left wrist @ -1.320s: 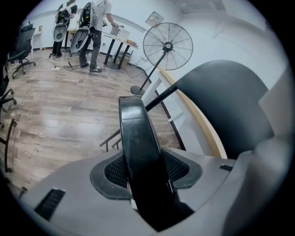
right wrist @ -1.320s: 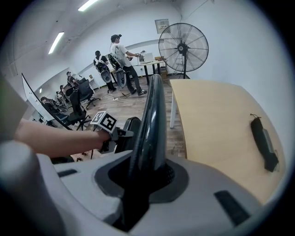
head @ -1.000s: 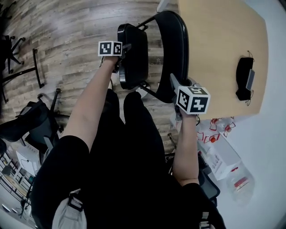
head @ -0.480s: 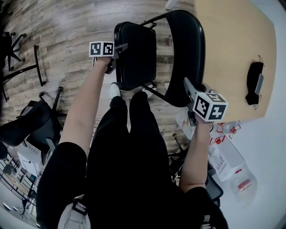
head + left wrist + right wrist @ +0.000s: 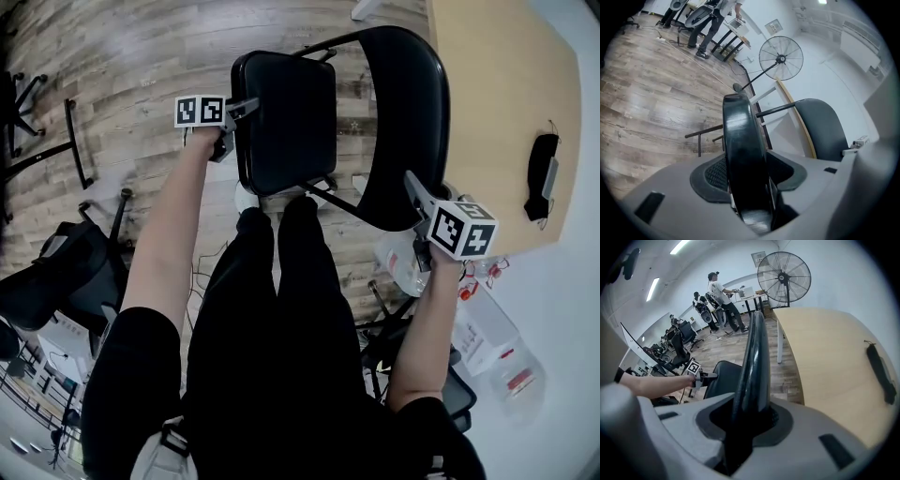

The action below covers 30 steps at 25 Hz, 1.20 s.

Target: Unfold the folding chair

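Pinching the thin, glossy rim of the folding chair's (image 5: pixel 394 112) curved black backrest (image 5: pixel 754 348) with the right gripper (image 5: pixel 740 427), jaws nearly closed. Further out, clamping the thick padded seat (image 5: pixel 286 117) edge with the left gripper (image 5: pixel 750 176), jaws partway apart, just opened wider. Standing on grained wood-plank floor (image 5: pixel 141 56) beside a pale, smooth worktop (image 5: pixel 487 84).

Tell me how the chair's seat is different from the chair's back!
The seat is a boxy pad with rounded corners; the back is a thinner, curved shell. The left gripper holds the seat's edge, and its jaws have just been opening a little; the right gripper is shut on the back's rim. In the head view, the seat lies left of the back. Both are shiny black.
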Available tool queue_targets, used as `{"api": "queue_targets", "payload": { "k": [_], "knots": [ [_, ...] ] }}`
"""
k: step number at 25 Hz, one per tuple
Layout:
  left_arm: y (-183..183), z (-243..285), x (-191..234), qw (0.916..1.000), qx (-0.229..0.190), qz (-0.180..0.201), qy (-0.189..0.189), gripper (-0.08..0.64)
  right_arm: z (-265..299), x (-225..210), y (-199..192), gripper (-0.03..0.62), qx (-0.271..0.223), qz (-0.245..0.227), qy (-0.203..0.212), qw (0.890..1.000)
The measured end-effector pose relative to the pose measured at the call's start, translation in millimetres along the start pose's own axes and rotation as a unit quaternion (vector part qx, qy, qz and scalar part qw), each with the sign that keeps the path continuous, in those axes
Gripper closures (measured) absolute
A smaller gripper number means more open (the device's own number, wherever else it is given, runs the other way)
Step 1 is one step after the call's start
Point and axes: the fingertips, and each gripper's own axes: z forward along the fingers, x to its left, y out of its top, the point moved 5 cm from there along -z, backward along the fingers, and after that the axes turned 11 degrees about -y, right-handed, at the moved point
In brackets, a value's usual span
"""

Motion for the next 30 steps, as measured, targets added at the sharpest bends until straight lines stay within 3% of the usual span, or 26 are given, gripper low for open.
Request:
{"api": "queue_targets", "payload": {
  "k": [18,30],
  "knots": [
    [-14.7,-51.1,123.8,0.9983,0.0,-0.028,-0.051,0.316,43.2,53.3,-9.8,0.509,0.006,0.014,0.002,1.0],
    [-29.2,-63.2,198.2,0.9964,-0.003,-0.053,-0.066,0.307,78.8,55.8,-22.1,0.509,0.013,0.024,0.022,0.999]
  ]
}}
